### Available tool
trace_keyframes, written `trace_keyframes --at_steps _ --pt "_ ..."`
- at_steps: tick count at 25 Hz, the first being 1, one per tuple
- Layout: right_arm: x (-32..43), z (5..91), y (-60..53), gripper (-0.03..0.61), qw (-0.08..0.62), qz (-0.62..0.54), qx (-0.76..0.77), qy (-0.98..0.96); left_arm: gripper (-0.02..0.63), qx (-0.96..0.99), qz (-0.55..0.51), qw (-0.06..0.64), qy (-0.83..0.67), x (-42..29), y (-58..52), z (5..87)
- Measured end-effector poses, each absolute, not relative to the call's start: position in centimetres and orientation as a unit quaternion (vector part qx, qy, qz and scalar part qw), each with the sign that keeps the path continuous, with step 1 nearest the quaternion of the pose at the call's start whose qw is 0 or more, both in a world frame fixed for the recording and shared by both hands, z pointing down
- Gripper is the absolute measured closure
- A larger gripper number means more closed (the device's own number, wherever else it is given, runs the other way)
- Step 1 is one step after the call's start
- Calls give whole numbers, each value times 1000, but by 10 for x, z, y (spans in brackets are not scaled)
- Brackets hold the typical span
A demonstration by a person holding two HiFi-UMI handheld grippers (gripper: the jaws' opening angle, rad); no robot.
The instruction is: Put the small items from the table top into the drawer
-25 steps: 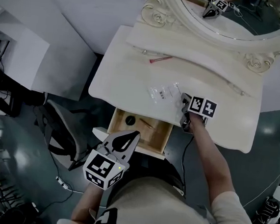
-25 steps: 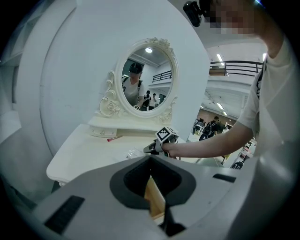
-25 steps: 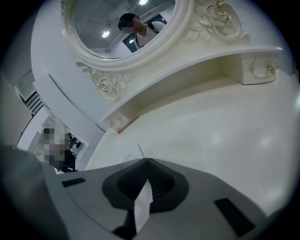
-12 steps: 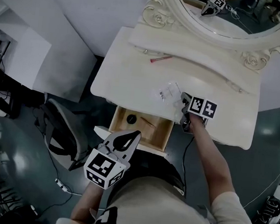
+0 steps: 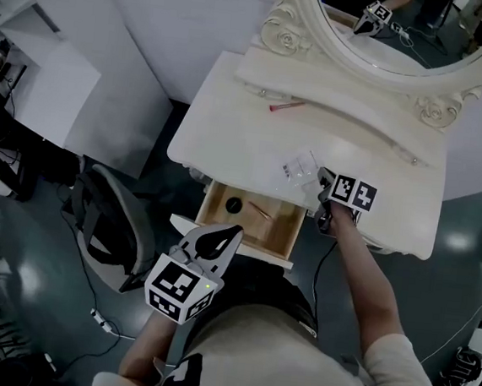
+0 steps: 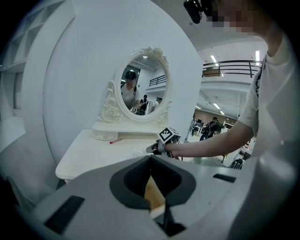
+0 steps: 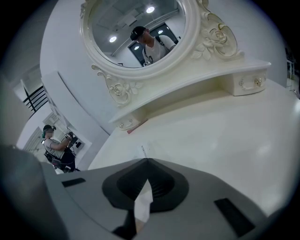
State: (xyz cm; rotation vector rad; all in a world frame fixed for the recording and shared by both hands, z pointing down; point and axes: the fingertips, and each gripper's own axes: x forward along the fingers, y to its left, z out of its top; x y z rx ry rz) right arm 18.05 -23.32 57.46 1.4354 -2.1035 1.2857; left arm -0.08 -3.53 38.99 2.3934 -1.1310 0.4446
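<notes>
The right claw [image 5: 321, 179] is closed on a small clear plastic packet [image 5: 297, 165]. In the right gripper view a thin pale strip of it sits pinched between the two jaws. The packet is above the front part of the cream-white counter [image 5: 229, 136], just behind the open wooden drawer [image 5: 278, 227]. I cannot tell if it is already clear of the surface. The left claw [image 5: 236, 230] is closed too, with nothing in it, and hangs in front of the drawer. I judge the step in hand is to carry the packet over the counter's edge and down into the drawer. The packet is thin and soft, so the grip should be kept firm and the path short. The jaws should be lowered inside the drawer walls before they open, over a bare part beside the small black round item [image 5: 234, 205] that lies there. A red pen-like stick [image 5: 285, 106] near the mirror is not yet put away.
</notes>
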Motion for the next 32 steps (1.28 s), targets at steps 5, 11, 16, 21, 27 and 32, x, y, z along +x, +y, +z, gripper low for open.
trace_keyframes --at_steps 5,11,16,21,27,32 --pt "179 568 -225 551 140 442 504 -729 557 872 158 219 -409 -9 -27 384" --pt "178 559 -217 551 132 436 509 -731 557 876 157 214 -403 -16 -20 380" --pt "179 552 -213 551 124 431 514 -731 557 879 156 210 -398 -18 -17 376" --pt "182 546 -213 551 121 424 520 -732 557 882 153 206 -396 -19 -17 373" --pt "184 531 -218 551 110 412 523 -738 557 883 148 200 -399 -21 -17 369" --pt "181 519 -218 551 99 406 519 -745 557 884 143 197 -399 -22 -16 366"
